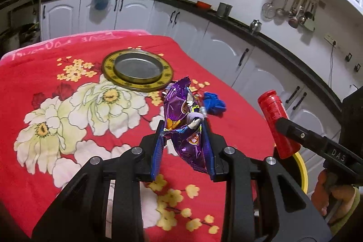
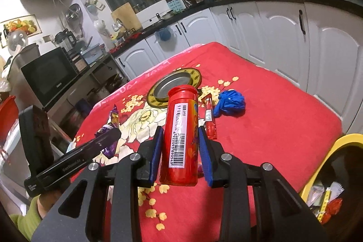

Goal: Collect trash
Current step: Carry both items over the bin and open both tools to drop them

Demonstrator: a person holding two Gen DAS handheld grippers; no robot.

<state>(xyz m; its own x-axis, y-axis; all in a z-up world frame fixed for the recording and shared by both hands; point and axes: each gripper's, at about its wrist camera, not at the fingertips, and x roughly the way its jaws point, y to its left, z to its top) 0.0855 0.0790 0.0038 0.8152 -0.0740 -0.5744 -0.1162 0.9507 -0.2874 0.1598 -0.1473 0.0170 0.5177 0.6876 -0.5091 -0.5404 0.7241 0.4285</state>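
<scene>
My left gripper (image 1: 182, 126) is shut on a crumpled purple snack wrapper (image 1: 185, 112), held above the red flowered tablecloth (image 1: 45, 74). My right gripper (image 2: 180, 130) is shut on a red cylindrical tube (image 2: 180, 137) with a white barcode label; the tube (image 1: 275, 121) shows at the right of the left wrist view. On the cloth lie a crumpled blue glove (image 2: 230, 102) and a small red packet (image 2: 209, 120). The glove (image 1: 214, 103) lies just beyond the wrapper. A yellow bin (image 2: 326, 169) with wrappers inside stands at the table's near right corner.
A round metal tin lid with a yellow patterned rim (image 1: 137, 69) lies near the table's far side. White kitchen cabinets (image 1: 226, 51) under a dark counter run behind and to the right. A microwave (image 2: 50, 76) stands left. A person's hand (image 1: 331, 194) grips the right tool.
</scene>
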